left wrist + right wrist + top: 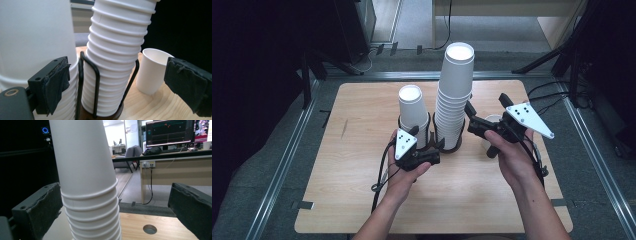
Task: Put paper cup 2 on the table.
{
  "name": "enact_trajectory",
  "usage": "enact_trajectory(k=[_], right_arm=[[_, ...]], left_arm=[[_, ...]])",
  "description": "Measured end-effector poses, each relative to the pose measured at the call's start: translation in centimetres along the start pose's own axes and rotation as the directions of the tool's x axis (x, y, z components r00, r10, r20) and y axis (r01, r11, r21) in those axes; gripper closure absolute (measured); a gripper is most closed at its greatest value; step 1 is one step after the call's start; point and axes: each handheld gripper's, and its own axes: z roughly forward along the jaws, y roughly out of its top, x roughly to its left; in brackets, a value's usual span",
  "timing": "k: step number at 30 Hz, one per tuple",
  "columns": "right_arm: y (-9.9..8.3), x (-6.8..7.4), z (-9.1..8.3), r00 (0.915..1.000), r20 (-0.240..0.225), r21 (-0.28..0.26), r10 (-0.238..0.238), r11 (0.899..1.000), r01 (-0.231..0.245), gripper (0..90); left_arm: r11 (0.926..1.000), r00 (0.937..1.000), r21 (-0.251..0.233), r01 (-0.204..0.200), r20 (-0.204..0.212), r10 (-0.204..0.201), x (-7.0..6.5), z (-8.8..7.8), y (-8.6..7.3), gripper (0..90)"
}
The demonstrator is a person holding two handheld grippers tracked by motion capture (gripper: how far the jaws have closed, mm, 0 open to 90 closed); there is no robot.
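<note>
Black hand-held gripper – grey dotted plate, black cable, worn pads.

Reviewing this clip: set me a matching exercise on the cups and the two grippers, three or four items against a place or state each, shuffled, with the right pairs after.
Things:
1. tall stack of cups
2. short stack of cups
3. single cup
4. left gripper

Place or state:
A. stands alone on the table, mouth up, right of the holder
B. jaws open, aimed at the holder's wire
C. upside down in the holder's left ring
D. upside down in the holder's right ring, leaning, next to the right gripper

Pairs: 1-D, 2-C, 3-A, 4-B
</note>
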Motion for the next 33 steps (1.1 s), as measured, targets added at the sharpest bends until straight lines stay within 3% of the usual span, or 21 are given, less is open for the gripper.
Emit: enact_trajectory(k=[8,10,14,28,33], right_arm=[[2.1,0.7,0.8,0.9994,-0.034,-0.004,0.001,1.000,-0.001,0.0],[2.6,1.0,1.0,0.9994,-0.034,-0.005,-0.010,1.000,0.010,0.0],[3.2,1.4,1.5,0.9986,-0.041,-0.003,-0.032,0.999,0.032,0.0],[3.0,2.5,4.1,0.9945,-0.100,0.071,-0.030,0.997,0.037,0.0],[3.2,2.2,5.1,0.9944,-0.105,0.094,-0.008,0.995,0.018,0.0]], left_arm=[[0.9995,0.9992,-0.003,-0.031,-0.024,0.031,-0.4,1.5,1.1,6.2],[0.9987,0.9981,-0.006,-0.050,-0.037,0.049,-0.6,1.8,1.6,6.2],[0.9987,0.9978,-0.012,-0.050,-0.044,0.049,-0.7,2.4,2.1,6.2],[0.9966,0.9944,-0.036,-0.075,-0.078,0.072,-1.5,4.3,2.5,6.1],[0.9928,0.9877,-0.031,-0.115,-0.110,0.111,-2.1,5.2,2.8,6.0]])
